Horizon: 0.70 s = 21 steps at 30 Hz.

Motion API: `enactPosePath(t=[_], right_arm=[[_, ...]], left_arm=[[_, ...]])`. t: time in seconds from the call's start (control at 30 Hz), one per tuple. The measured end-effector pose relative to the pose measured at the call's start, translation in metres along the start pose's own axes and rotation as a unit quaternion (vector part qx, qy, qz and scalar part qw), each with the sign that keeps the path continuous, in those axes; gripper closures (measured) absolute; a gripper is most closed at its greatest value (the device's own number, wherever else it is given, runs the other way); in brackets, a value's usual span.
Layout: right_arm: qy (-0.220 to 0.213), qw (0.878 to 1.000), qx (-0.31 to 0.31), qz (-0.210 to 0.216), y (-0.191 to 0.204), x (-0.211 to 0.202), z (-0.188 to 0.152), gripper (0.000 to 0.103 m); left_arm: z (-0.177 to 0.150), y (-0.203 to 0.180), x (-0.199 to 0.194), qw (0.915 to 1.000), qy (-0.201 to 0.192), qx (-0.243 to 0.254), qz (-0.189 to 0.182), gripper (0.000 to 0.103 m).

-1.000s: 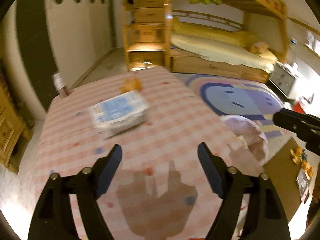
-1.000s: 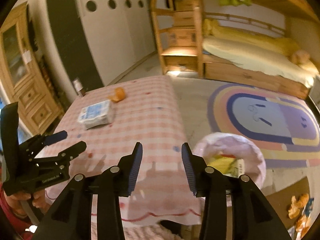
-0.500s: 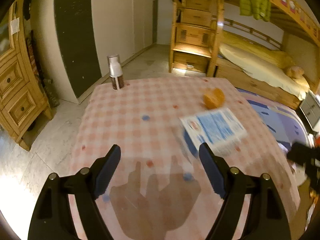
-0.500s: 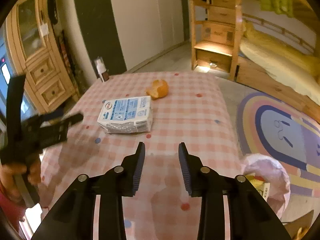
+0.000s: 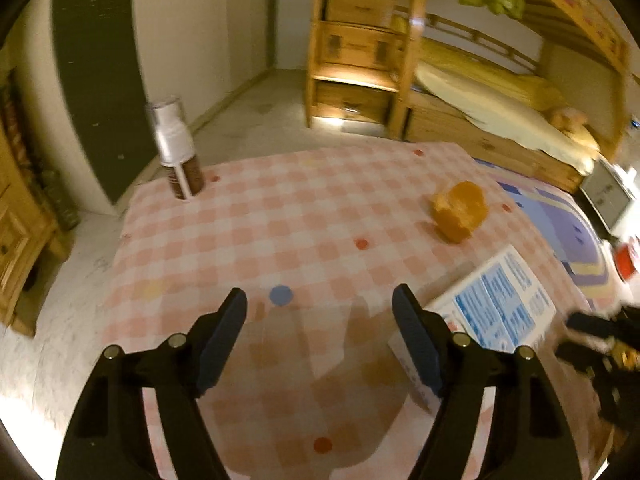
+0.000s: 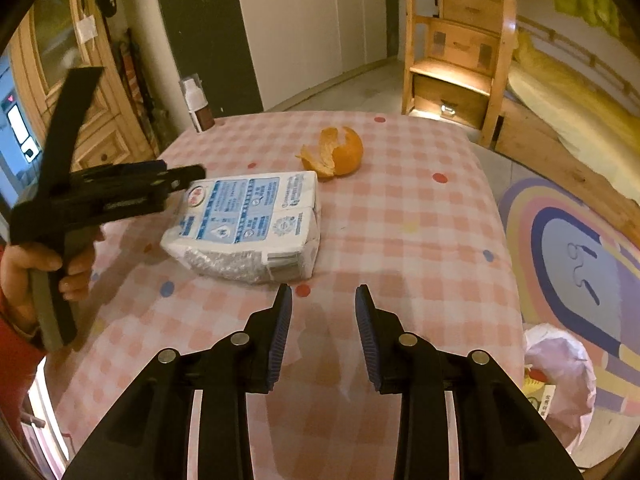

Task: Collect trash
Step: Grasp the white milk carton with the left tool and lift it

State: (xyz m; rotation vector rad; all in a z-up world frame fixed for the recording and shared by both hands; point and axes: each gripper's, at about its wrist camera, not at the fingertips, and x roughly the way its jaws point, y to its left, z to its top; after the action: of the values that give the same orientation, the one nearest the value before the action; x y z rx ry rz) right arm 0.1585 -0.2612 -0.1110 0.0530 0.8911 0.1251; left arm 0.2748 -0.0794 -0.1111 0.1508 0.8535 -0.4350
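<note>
1. Both grippers empty over the checked bench. Left gripper wide, jaws closing, nothing between them. Right gripper narrow, pads apart, nothing between them.
2. Trash on the bench: white-and-blue pack and orange peel. A spray bottle stands at the far left corner; I can't tell if it counts as trash.
3. Key relation, right view: pack sits at 11 o'clock of the right gripper, just ahead of the fingertips. Its long axis runs about 9-to-3, so the jaws face its long side. My guess: too wide for the present gap, so open up or take it by the short end.
4. Left view: pack at 2 o'clock, just beside and partly behind the right finger. Peel farther out at 1 o'clock.
5. Both grippers look near the pack; I can't call which is closer.
6. Bin bag on the floor at 4 o'clock of the right gripper, off the bench edge.
7. Hard to read: left view is blurred, pack cut by the finger there, right gripper a dark smear at the edge; bag contents mostly hidden.
</note>
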Motion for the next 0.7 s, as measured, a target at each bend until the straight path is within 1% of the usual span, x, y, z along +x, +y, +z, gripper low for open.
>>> enactPosePath(t=[0.07,0.13,0.23,0.37,0.43,0.5,0.57,0.63,0.7], right_arm=[[0.001,1.000,0.002,0.000,-0.003,0.007,0.005,0.070],[0.001,1.000,0.005,-0.001,-0.004,0.010,0.008,0.073],[-0.003,1.000,0.005,0.006,-0.006,0.012,0.013,0.075],[-0.007,1.000,0.003,0.017,-0.010,0.018,0.025,0.076],[-0.012,1.000,0.011,0.012,-0.015,0.015,0.029,0.076],[-0.028,0.999,0.021,0.006,-0.020,0.004,0.030,0.076],[-0.045,0.998,0.032,-0.006,-0.027,-0.012,0.027,0.076],[-0.053,0.998,0.038,-0.018,-0.034,-0.023,0.023,0.075],[-0.055,0.997,0.053,-0.022,-0.043,-0.031,0.018,0.073]], left_arm=[[-0.008,-0.006,-0.004,0.9997,0.005,0.024,-0.009,0.032],[-0.016,-0.014,-0.008,0.9990,0.006,0.045,-0.003,0.033],[-0.027,-0.020,-0.016,0.9984,0.010,0.052,-0.021,0.033],[-0.039,-0.035,-0.031,0.9966,0.006,0.076,-0.032,0.032],[-0.043,-0.039,-0.037,0.9966,0.004,0.079,-0.025,0.031],[-0.046,-0.043,-0.046,0.9973,-0.007,0.073,-0.008,0.023],[-0.048,-0.049,-0.055,0.9978,-0.022,0.063,-0.008,0.011],[-0.048,-0.061,-0.061,0.9976,-0.034,0.060,-0.010,0.007],[-0.046,-0.075,-0.061,0.9969,-0.038,0.066,-0.017,0.007]])
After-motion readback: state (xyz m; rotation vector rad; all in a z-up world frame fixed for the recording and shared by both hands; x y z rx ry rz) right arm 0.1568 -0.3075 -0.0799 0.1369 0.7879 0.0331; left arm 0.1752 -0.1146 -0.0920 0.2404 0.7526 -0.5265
